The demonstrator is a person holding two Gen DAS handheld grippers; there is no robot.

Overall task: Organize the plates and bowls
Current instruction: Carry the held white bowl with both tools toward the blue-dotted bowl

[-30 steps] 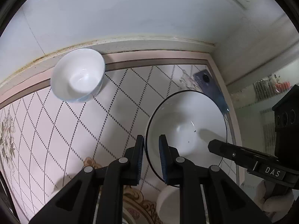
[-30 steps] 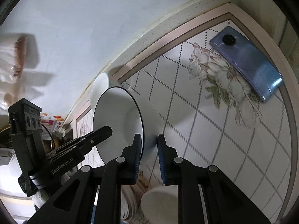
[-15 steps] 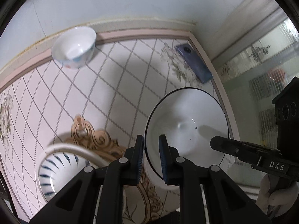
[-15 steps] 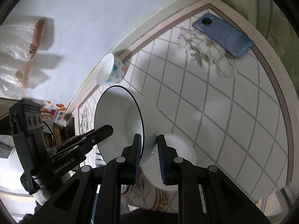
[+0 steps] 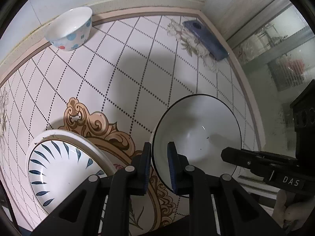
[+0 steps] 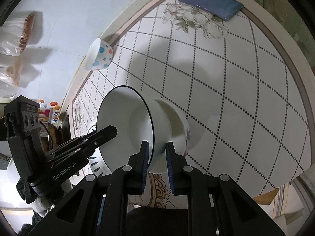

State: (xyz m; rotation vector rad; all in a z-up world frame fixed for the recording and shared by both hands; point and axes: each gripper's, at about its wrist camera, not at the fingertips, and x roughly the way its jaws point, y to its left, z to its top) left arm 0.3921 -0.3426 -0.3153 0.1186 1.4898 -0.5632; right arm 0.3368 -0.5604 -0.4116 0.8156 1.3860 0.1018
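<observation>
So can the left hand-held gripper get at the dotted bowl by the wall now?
Probably not yet: the left hand-held gripper is shut on the black-rimmed bowl. The path to the dotted bowl looks open.

Both my black two-finger grippers pinch opposite rim sides of the black-rimmed white bowl (image 5: 196, 137): left gripper (image 5: 159, 164), right gripper (image 6: 156, 162), fingers nearly closed, facing each other.

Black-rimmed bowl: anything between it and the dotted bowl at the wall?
Nothing visible. Left gripper and right gripper hold the black-rimmed bowl; only bare table lies between it and the dotted bowl. Phone sits off to the right.
</observation>
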